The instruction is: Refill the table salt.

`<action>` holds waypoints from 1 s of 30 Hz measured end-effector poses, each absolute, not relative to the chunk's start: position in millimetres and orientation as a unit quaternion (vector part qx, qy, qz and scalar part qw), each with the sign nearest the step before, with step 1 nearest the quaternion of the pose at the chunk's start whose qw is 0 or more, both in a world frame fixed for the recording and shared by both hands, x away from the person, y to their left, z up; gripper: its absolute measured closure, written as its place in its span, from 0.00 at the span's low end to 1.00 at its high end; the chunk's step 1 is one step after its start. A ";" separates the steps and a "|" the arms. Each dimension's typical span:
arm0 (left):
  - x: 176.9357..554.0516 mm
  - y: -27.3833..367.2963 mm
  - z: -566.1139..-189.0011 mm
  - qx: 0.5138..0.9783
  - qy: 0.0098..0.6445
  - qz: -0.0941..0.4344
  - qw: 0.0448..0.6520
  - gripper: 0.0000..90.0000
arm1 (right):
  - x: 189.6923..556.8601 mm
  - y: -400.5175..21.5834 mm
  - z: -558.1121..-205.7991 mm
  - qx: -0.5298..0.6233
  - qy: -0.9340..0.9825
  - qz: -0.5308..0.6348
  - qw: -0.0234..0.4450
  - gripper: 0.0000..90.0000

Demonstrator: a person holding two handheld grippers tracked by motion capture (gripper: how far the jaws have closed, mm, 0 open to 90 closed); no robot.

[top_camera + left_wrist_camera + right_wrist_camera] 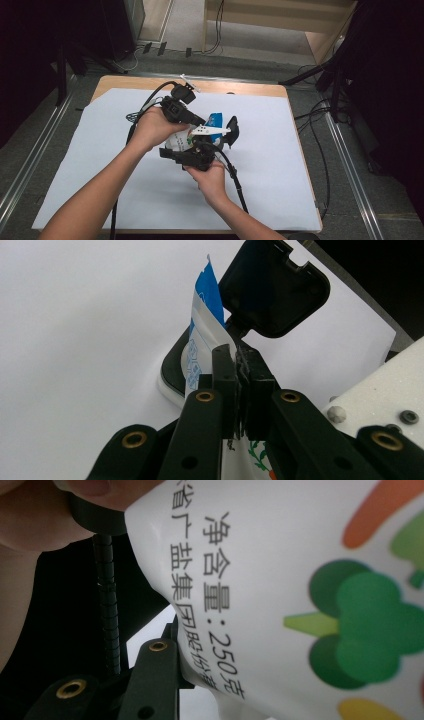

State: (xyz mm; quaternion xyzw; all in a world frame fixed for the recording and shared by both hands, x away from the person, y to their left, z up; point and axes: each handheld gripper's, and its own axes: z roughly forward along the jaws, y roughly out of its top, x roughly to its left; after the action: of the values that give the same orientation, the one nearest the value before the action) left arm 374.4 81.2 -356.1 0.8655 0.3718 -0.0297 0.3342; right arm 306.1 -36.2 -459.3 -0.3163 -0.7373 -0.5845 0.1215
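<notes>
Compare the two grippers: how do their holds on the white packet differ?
The left gripper has its fingers shut together on the packet's thin blue-printed edge. The right gripper holds the packet's fuller printed body, fingers wider apart. Both grip the same packet above the white sheet.

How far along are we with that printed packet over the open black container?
Done: the black container is open, lid up. In hand: the left claw is shut on the packet's blue top; the right claw holds the packet's white body. Left: no tear or poured contents visible yet.
</notes>
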 end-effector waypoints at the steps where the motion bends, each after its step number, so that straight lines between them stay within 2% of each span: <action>1: 374.3 81.2 -356.1 0.866 0.372 -0.030 0.334 0.98 | 306.1 -36.3 -459.5 -0.316 -0.737 -0.585 0.121 0.72; 21: 370.3 93.0 -367.3 0.854 0.372 -0.032 0.362 0.97 | 303.7 -33.8 -469.0 -0.315 -0.751 -0.572 0.101 0.73; 30: 366.3 100.6 -375.8 0.845 0.373 -0.032 0.382 0.97 | 300.9 -30.8 -477.5 -0.311 -0.773 -0.549 0.064 0.73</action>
State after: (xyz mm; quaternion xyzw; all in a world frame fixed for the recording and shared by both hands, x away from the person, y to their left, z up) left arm 366.3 100.6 -375.8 0.8452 0.3728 -0.0318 0.3817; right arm 300.9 -30.8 -477.5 -0.3109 -0.7730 -0.5493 0.0638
